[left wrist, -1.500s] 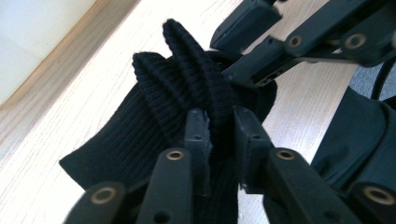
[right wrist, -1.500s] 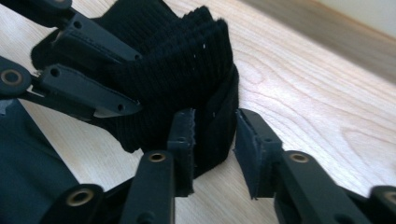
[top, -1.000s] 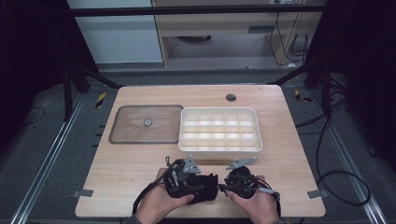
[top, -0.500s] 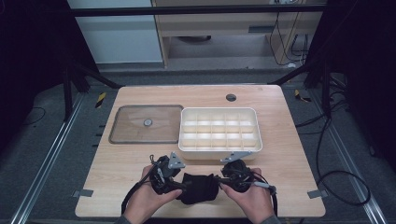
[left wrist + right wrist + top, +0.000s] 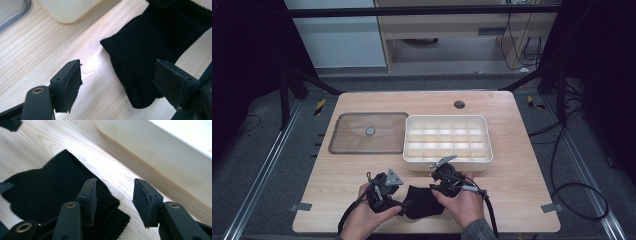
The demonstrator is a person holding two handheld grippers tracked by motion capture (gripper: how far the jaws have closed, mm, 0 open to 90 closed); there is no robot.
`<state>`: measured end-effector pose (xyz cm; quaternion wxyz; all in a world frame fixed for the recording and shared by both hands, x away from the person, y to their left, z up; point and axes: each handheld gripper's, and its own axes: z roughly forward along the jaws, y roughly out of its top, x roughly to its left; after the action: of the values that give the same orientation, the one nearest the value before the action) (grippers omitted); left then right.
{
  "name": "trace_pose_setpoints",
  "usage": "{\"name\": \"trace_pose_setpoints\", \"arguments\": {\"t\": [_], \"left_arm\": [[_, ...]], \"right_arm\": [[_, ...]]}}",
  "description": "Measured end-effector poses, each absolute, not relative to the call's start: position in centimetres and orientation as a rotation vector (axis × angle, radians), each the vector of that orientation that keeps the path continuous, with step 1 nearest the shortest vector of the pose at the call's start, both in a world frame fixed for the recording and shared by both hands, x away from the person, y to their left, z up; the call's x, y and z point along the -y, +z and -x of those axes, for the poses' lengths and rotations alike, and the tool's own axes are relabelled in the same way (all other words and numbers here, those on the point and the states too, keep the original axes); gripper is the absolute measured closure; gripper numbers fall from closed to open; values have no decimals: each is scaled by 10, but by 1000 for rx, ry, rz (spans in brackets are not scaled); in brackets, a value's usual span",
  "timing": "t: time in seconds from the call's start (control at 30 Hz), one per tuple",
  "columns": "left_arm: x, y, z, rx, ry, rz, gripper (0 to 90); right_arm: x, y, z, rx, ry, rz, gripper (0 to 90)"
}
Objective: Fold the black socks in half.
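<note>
A black sock (image 5: 422,201) lies flat on the wooden table (image 5: 522,190) near its front edge, between the person's two hands. My left gripper (image 5: 387,184) is at the sock's left end. In the left gripper view the sock (image 5: 150,45) reaches in between the jaws of the left gripper (image 5: 118,72), which have just been opening, and no pad touches it. My right gripper (image 5: 444,175) hovers at the sock's far right corner. In the right gripper view the jaws of the right gripper (image 5: 115,192) have also been opening. One finger stands over the sock (image 5: 50,187), and the gap is over bare wood.
A white compartment box (image 5: 447,164) stands just beyond the grippers, and its wall (image 5: 162,152) is close to the right gripper. A clear flat lid (image 5: 349,145) lies to the box's left. Bare wood stretches to the left and right of the hands.
The hands, close together a second ago with the dark sock bunched between them, have drawn apart. The left hand went left. Both grippers' jaws have spread, and the sock lies released on the table.
</note>
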<state>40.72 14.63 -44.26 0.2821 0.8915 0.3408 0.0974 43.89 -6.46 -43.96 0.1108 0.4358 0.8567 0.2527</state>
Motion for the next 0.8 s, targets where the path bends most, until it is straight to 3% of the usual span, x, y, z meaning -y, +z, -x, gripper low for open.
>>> {"name": "trace_pose_setpoints", "arguments": {"t": [0.6, 0.8], "left_arm": [[-137, -468, -396, -863, 200, -2429, 219], [-135, -473, -394, -851, 182, -2436, 325]], "right_arm": [[87, -447, -424, -2586, 734, -1294, 544], [91, -453, -423, -2607, 730, -1313, 547]]}}
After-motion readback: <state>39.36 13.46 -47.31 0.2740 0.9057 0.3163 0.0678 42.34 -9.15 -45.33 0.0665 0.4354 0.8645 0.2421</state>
